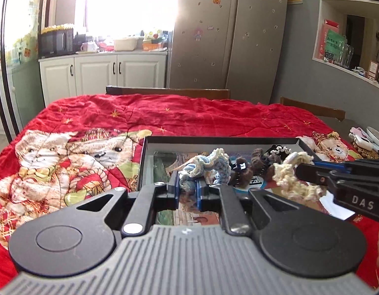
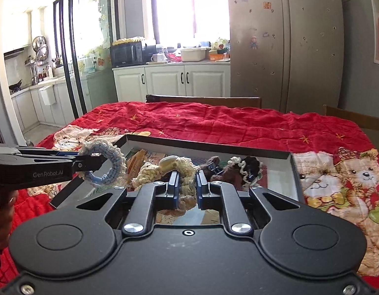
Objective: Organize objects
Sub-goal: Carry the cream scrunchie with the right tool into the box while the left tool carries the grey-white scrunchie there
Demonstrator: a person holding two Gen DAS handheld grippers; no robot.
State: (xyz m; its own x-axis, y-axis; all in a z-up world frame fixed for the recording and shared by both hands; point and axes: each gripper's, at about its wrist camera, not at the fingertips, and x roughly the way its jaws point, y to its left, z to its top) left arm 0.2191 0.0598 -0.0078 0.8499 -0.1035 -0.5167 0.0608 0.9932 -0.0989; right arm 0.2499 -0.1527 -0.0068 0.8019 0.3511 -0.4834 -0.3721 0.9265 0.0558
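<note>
A shallow black-rimmed box [image 1: 214, 140] [image 2: 204, 147] lies on the red bear quilt. My left gripper [image 1: 188, 186] is shut on a blue and cream crocheted hair scrunchie [image 1: 206, 166] and holds it over the box's left part; it also shows in the right wrist view [image 2: 108, 167]. My right gripper [image 2: 187, 184] is shut on a cream crocheted scrunchie [image 2: 164, 169] [image 1: 292, 174] inside the box. Brown fuzzy hair clips [image 1: 248, 169] [image 2: 226, 172] and a black and cream scrunchie [image 1: 280, 151] [image 2: 248, 164] lie in the box.
The red quilt [image 1: 164, 115] covers the table. Wooden chair backs [image 1: 169, 91] stand at the far edge. Small items [image 1: 366, 142] lie on the table's right end. Cabinets and a fridge stand behind.
</note>
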